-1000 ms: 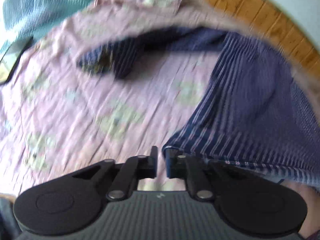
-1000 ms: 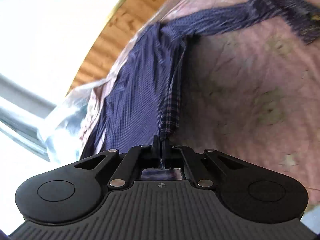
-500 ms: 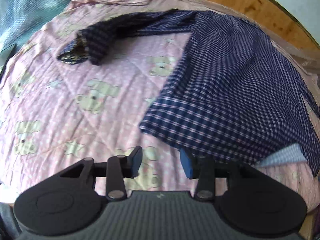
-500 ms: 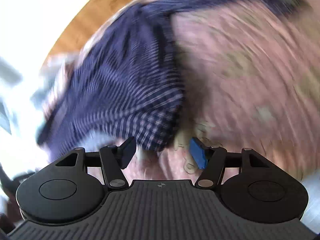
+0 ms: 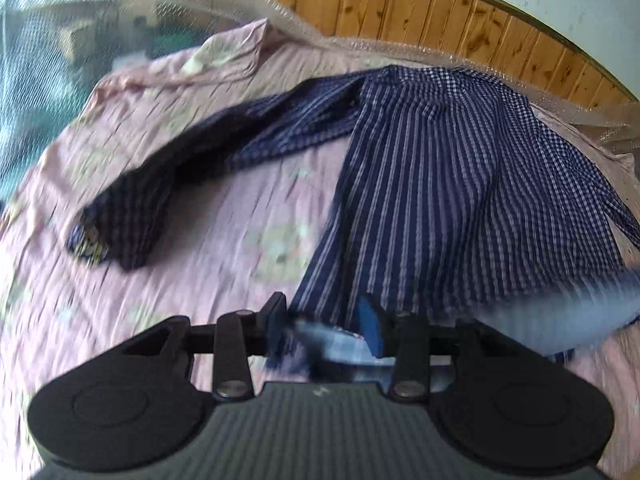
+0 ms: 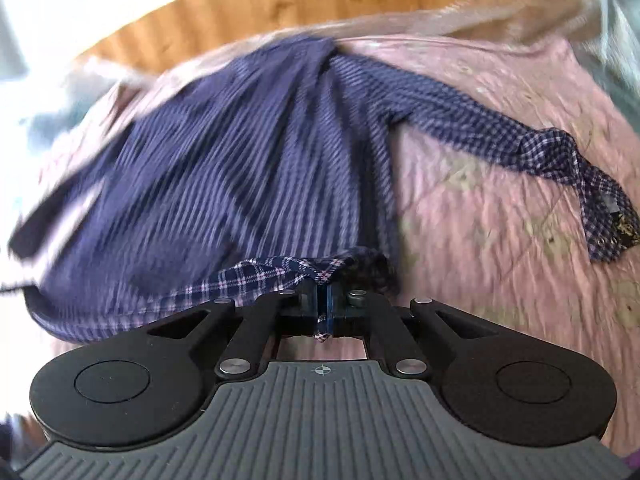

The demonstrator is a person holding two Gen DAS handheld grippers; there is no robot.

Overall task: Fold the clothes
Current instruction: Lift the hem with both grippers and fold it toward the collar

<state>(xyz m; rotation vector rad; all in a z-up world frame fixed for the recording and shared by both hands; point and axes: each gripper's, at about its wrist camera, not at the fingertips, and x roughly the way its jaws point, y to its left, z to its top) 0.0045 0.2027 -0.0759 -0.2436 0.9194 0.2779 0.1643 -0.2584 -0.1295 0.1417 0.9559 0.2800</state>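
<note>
On the pink bed cover [image 6: 500, 216], my right gripper [image 6: 323, 304] pinches the checked shirt's [image 6: 240, 160] hem while my left gripper [image 5: 322, 326] stands half-open around loose cloth, so pulling unevenly could twist the fold.

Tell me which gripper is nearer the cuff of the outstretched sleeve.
Neither clearly. Both sit at the checked shirt's hem: the left gripper has hem cloth between its pads, the right gripper is clamped on it. The cuff lies well away from both.
</note>
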